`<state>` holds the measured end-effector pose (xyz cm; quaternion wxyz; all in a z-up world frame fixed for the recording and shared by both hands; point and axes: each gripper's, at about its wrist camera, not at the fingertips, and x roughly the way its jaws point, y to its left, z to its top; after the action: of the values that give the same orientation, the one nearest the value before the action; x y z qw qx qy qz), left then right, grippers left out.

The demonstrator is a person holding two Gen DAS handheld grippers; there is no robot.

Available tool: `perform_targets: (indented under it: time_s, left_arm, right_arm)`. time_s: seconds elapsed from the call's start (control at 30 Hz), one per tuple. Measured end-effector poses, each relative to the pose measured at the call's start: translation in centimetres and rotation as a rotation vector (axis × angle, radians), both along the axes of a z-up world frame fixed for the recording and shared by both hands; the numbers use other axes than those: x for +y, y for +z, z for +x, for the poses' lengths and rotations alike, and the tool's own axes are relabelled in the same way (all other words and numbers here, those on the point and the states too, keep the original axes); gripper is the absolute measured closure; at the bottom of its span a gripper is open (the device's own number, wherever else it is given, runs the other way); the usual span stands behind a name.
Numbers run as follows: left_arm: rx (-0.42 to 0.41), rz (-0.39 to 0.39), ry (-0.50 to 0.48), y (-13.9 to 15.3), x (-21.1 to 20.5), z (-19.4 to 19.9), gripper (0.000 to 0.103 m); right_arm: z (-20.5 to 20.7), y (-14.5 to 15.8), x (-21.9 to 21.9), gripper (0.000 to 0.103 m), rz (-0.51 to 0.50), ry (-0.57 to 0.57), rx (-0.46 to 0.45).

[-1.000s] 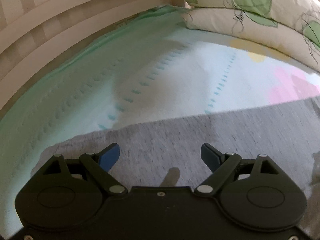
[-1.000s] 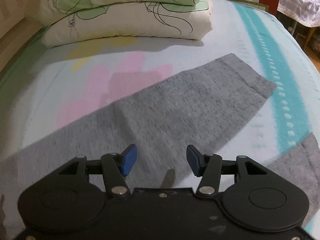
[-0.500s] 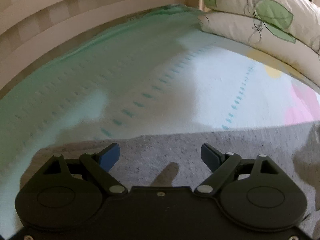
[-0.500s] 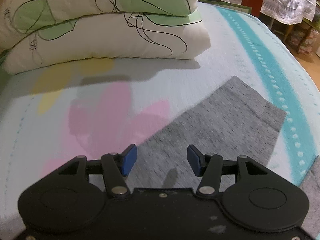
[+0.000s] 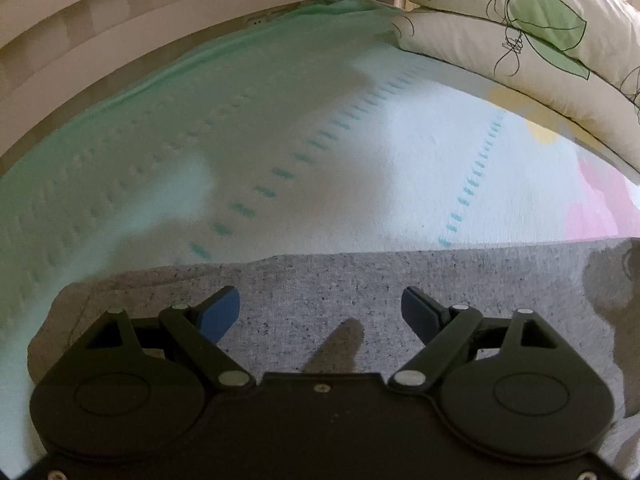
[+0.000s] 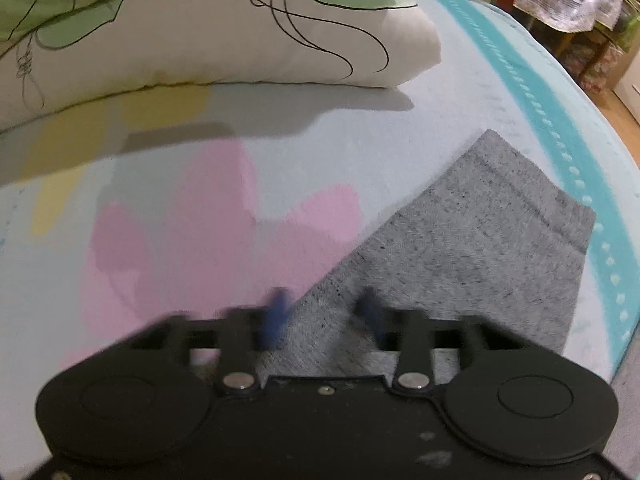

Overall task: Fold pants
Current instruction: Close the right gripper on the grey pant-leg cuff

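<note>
Bed [image 5: 360,168]; pants [image 6: 480,248] cropped; right tool [image 6: 324,316] blurred.

Pants [image 6: 480,248]: heather grey w/ dark flecks, darker stitch line near the hem. Same grey in left view [image 5: 320,280]. Bedsheet [image 5: 360,152]: pale mint/white w/ rows of teal dashes, greener twd the wall side; right view shows a solid teal stripe w/ white dots [image 6: 560,128], plus pink [image 6: 208,240] & yellow [image 6: 120,128] patches. Pillows [image 6: 200,40]: cream, green leaves, thin black line drawing. Left claw [image 5: 320,312] & right claw [image 6: 324,312]: black bodies, blue fingertip pads. Headboard [image 5: 120,20]: beige, striped.
</note>
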<state>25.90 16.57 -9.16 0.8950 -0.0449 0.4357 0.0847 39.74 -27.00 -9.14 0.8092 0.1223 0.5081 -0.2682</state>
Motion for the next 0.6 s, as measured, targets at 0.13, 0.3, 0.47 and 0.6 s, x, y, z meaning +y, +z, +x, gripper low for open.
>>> perform_targets:
  time_s: [0.13, 0.3, 0.47, 0.6]
  left_arm:
    - [-0.014, -0.012, -0.005, 0.6, 0.0, -0.4, 0.015]
    - [-0.03, -0.066, -0.012, 1.9, 0.3, -1.4, 0.015]
    - [-0.032, -0.102, -0.007, 2.6, 0.6, -2.5, 0.015]
    - [0.001, -0.181, -0.006, 3.2, 0.8, -2.6, 0.015]
  right_arm:
    - [-2.0, 2.0, -0.6, 0.101, 0.039, 0.017, -0.035]
    - [-6.1, 5.0, -0.7, 0.101, 0.061, 0.069, -0.096]
    - [-10.7, 6.7, -1.1, 0.101, 0.112, 0.09, -0.148]
    - [-13.1, 6.5, -1.1, 0.101, 0.124, 0.114, -0.15]
